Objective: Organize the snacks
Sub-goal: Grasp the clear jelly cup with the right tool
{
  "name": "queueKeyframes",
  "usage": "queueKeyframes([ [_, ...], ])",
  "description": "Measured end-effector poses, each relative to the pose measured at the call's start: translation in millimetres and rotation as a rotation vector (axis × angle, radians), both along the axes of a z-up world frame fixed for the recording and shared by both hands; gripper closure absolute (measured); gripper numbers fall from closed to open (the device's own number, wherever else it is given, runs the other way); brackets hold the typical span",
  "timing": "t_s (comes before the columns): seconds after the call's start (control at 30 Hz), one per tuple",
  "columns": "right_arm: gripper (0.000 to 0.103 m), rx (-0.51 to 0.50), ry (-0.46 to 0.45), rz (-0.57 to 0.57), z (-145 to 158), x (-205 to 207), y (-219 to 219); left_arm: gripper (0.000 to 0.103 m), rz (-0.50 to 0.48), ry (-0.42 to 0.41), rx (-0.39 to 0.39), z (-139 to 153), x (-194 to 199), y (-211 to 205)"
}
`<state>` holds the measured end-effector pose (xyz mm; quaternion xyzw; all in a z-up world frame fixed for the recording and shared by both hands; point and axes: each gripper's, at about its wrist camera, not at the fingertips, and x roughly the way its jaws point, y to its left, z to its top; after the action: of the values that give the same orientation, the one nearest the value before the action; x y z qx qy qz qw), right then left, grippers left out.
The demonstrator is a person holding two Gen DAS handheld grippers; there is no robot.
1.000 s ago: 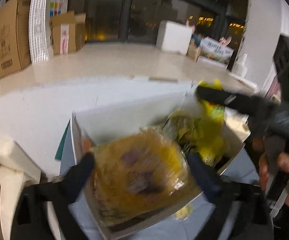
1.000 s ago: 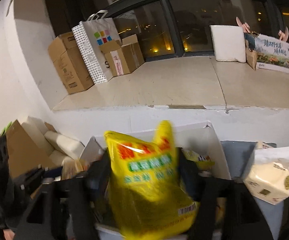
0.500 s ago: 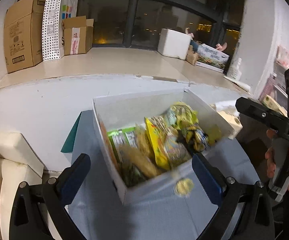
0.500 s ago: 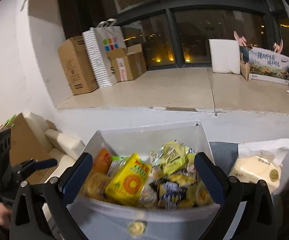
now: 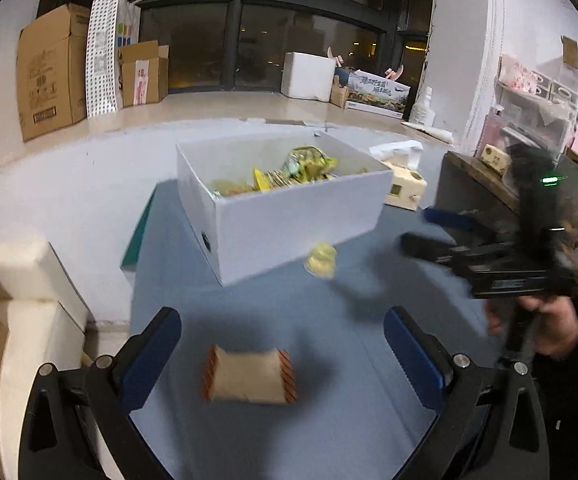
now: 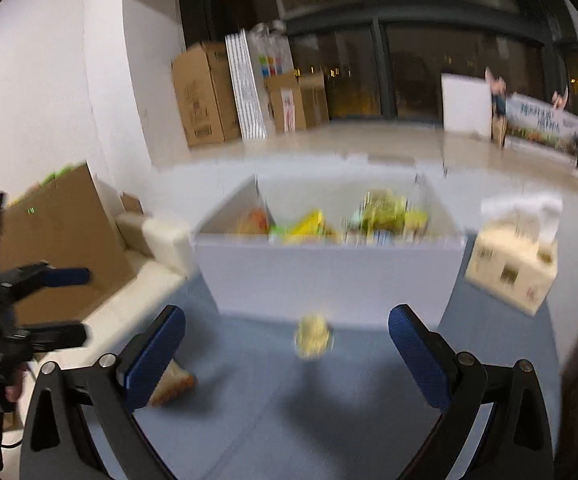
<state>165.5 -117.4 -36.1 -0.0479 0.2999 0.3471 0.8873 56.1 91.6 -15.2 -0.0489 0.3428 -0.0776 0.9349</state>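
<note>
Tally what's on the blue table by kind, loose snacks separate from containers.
Loose snacks: 2, a tan packet with orange striped ends and a small round yellow snack
White open box of snacks: 1
Cream tissue pack: 1
Total: 4

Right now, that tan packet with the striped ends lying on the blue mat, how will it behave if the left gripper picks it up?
The tan packet looks puffed like a pillow, so it is probably light and will give under the pads. Its crimped striped ends suggest thin film, likely a bit slippery. It lies flat on the blue mat, so it should not roll. The left gripper is open wide enough to straddle it.
</note>
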Motion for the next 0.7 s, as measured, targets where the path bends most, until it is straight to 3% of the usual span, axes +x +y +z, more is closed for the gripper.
queueKeyframes([
  [0.3, 0.0, -0.091, 0.146, -0.02, -48, 36, 28, 0.0, 0.013, 0.028, -0.043, -25, -23, -3],
  [0.7, 0.0, -0.175, 0.234, -0.12, -86, 86, 57, 0.0, 0.059, 0.06, -0.08, -43, -22, 10],
])
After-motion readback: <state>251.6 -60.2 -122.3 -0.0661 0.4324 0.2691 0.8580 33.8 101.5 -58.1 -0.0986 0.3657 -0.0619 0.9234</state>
